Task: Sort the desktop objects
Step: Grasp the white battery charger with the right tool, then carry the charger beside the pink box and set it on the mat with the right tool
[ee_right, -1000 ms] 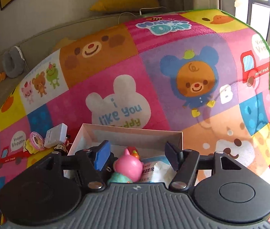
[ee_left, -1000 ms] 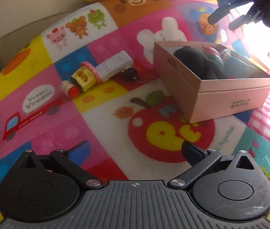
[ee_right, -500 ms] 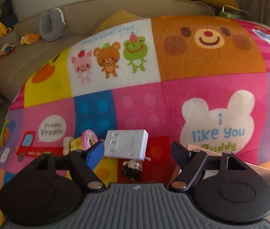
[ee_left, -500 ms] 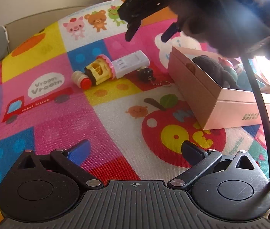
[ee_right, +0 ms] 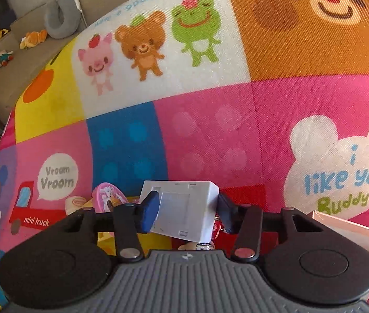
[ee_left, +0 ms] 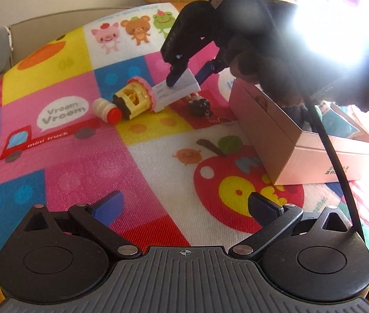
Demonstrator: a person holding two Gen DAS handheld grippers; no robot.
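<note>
Likely a home living room: cartoon play mat (ee_right: 197,120), beige sofa (ee_right: 25,60), scattered toys.

My right hand-held gripper (ee_right: 185,212) has just been closing, and its blue fingers (ee_right: 147,212) now squeeze a white box (ee_right: 184,208) on both sides. The box sits tilted over a bright play mat (ee_right: 210,130). At nine o'clock from the box lies a pink round toy (ee_right: 107,197). At three o'clock I see a pink box corner (ee_right: 351,225).
</note>
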